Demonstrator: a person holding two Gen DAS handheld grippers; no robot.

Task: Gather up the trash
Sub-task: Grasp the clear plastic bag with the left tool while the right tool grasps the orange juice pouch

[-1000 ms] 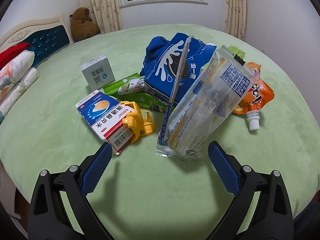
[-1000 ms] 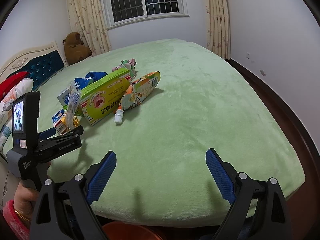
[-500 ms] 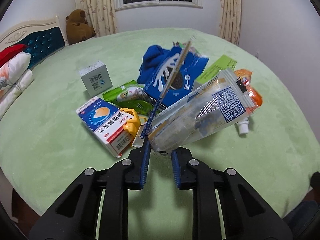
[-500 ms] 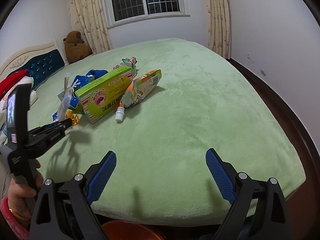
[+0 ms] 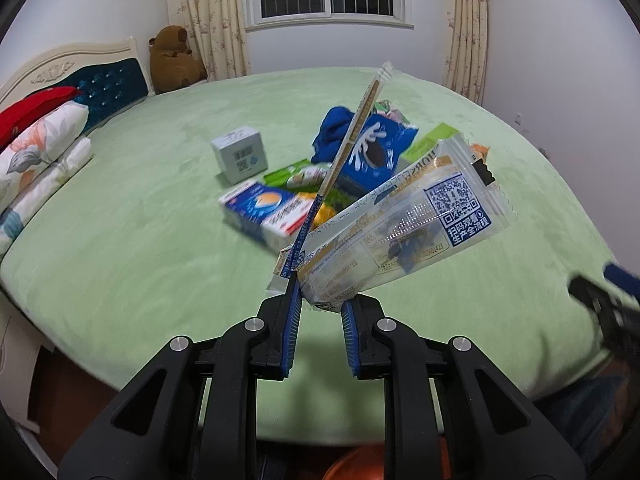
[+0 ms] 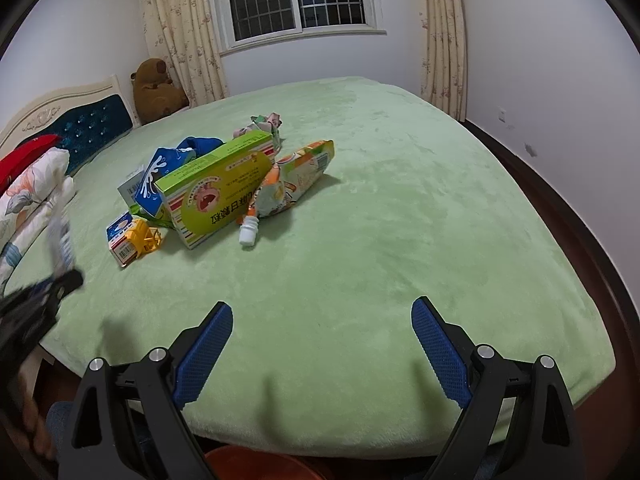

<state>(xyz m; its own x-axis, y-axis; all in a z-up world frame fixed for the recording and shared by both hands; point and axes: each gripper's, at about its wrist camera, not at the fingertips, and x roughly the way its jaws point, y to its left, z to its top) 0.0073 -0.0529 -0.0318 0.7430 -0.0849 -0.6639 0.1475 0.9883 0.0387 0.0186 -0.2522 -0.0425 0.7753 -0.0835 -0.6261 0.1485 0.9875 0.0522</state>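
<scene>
Left tongs (image 5: pixel 318 312) are clamped on the lower end of a clear plastic wrapper (image 5: pixel 400 232) bearing a QR code; the wrapper is lifted above the green bed (image 5: pixel 140 220) and angles up to the right. Behind it lies a pile: a blue-and-white carton (image 5: pixel 260 212), a grey box (image 5: pixel 240 154), a blue cookie bag (image 5: pixel 372 152), a green packet (image 5: pixel 296 174). The other tongs' tip (image 5: pixel 604 296) shows at right edge, blurred. A brown plush toy (image 5: pixel 174 60) sits by the headboard (image 5: pixel 80 76).

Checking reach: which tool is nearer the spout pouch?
Right. The right tool is open above bare bed, nearer its foot than the pouch. The left tool, shut on a wrapper, is beyond the pile.
</scene>
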